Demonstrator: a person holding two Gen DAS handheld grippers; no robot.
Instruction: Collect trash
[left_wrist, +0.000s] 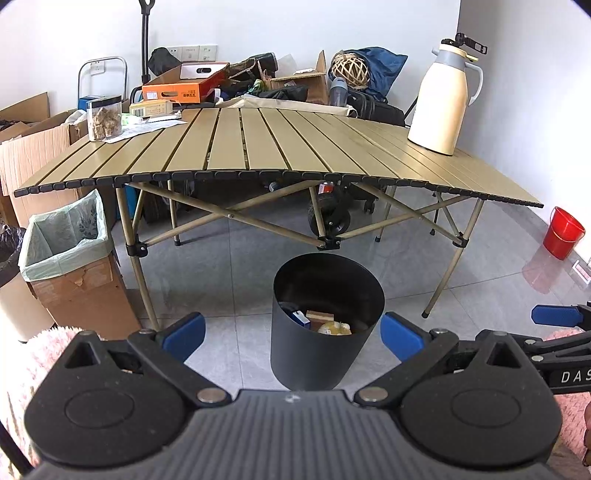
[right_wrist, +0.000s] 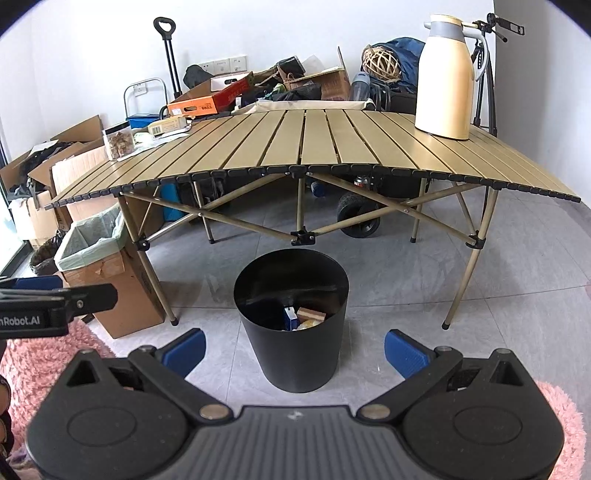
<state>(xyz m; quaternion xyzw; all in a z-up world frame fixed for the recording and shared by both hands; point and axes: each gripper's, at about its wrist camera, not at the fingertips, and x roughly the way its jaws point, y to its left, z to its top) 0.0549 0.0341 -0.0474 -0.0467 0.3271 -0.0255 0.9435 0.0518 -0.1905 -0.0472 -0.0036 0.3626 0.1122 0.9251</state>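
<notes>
A black round bin (left_wrist: 314, 354) (right_wrist: 295, 354) stands on the grey tiled floor in front of a folding slat table (left_wrist: 280, 144) (right_wrist: 317, 147). Inside it lie a blue carton, a brown block and something yellow (left_wrist: 320, 322) (right_wrist: 301, 318). My left gripper (left_wrist: 293, 338) is open, its blue pads either side of the bin, with nothing between them. My right gripper (right_wrist: 294, 352) is open too and frames the same bin from a little further right. Each gripper shows at the edge of the other's view.
On the table stand a cream thermos jug (left_wrist: 441, 101) (right_wrist: 445, 79) and a clear jar of brown snacks (left_wrist: 104, 118) with papers nearby. A cardboard box lined with a green bag (left_wrist: 70, 258) (right_wrist: 107, 266) sits left of the table leg. A red bucket (left_wrist: 563, 232) is at the right; pink rug underfoot.
</notes>
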